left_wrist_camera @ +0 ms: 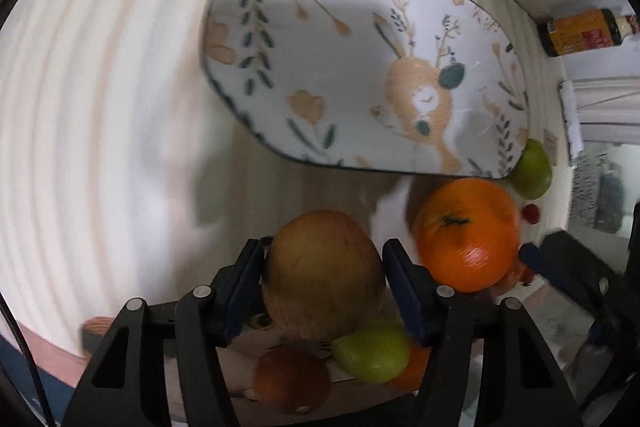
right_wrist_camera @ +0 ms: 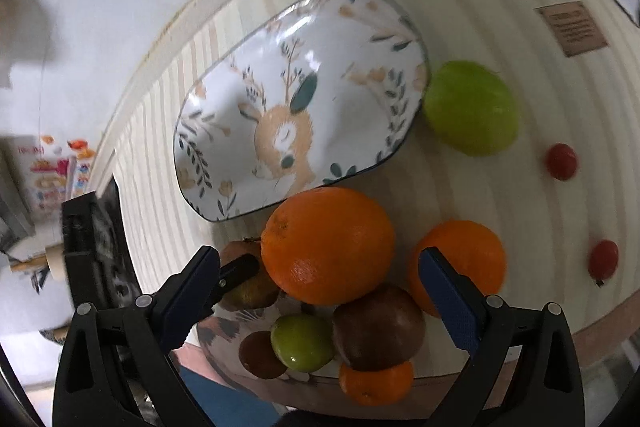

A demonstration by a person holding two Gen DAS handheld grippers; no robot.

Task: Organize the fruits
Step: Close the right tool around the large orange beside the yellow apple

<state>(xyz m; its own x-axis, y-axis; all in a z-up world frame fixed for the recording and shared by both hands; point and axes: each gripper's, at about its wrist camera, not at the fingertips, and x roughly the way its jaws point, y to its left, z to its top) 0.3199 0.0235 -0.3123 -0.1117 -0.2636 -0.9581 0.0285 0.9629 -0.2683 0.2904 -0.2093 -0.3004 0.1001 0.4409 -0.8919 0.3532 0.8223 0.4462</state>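
My left gripper [left_wrist_camera: 324, 263] is shut on a brownish-yellow apple [left_wrist_camera: 322, 273] and holds it above a pile of fruit near the table's front edge. A large orange [left_wrist_camera: 466, 233] sits just right of it. An empty deer-patterned plate [left_wrist_camera: 360, 67] lies beyond. My right gripper [right_wrist_camera: 320, 275] is open, its fingers on either side of the large orange [right_wrist_camera: 328, 245], apart from it. Below lie a dark red apple [right_wrist_camera: 378, 327], a small green fruit [right_wrist_camera: 302, 343] and smaller oranges [right_wrist_camera: 460, 263]. The left fingertip [right_wrist_camera: 236, 273] shows on the held apple [right_wrist_camera: 250, 277].
A green apple [right_wrist_camera: 472, 107] lies right of the plate [right_wrist_camera: 300, 99], with two small red fruits [right_wrist_camera: 562, 161] farther right. A dark sauce bottle [left_wrist_camera: 584, 31] stands by the wall. A brown label [right_wrist_camera: 572, 29] lies on the striped tablecloth.
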